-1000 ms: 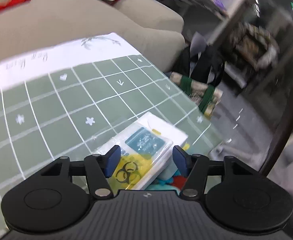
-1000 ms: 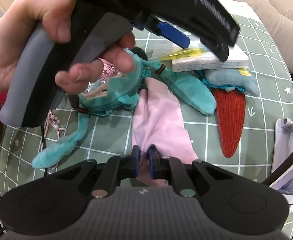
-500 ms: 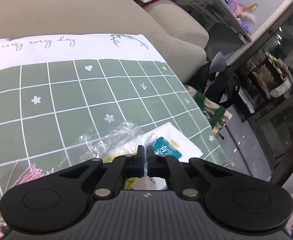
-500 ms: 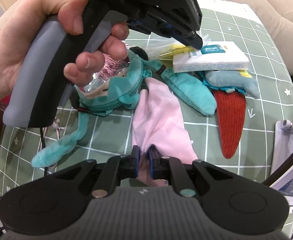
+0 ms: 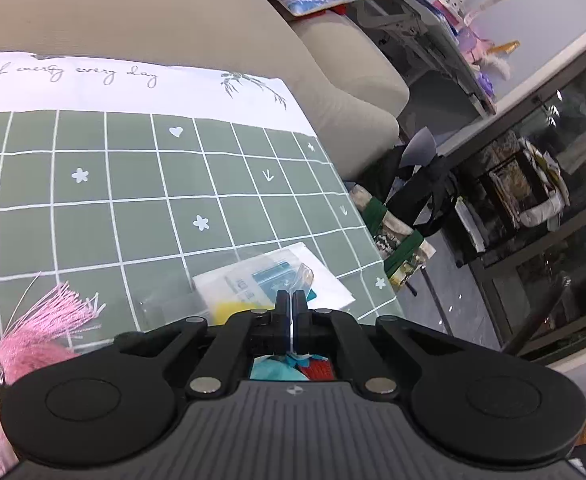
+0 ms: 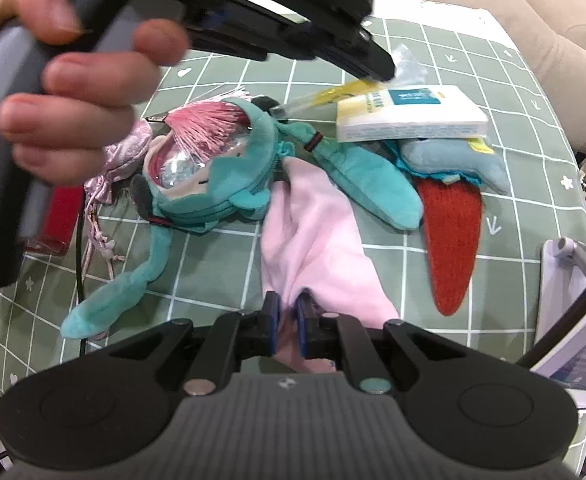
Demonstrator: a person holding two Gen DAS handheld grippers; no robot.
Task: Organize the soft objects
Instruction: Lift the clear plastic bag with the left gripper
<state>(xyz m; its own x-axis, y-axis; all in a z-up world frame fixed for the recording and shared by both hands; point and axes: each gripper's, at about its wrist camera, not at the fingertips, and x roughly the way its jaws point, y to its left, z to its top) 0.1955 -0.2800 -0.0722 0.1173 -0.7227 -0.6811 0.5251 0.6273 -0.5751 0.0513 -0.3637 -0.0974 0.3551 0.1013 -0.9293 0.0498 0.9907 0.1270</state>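
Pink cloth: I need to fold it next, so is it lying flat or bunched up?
Bunched. The pink cloth is gathered into creases running toward the right gripper, whose jaws pinch its near end.

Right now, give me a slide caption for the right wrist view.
Right tongs pinch the pink cloth while left tongs grip a clear plastic bag above the plush toys.

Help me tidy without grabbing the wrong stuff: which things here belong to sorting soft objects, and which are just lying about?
Job:
pink cloth
teal plush doll
blue plush
red knitted piece
clear plastic bag

Lying about:
tissue pack
phone stand
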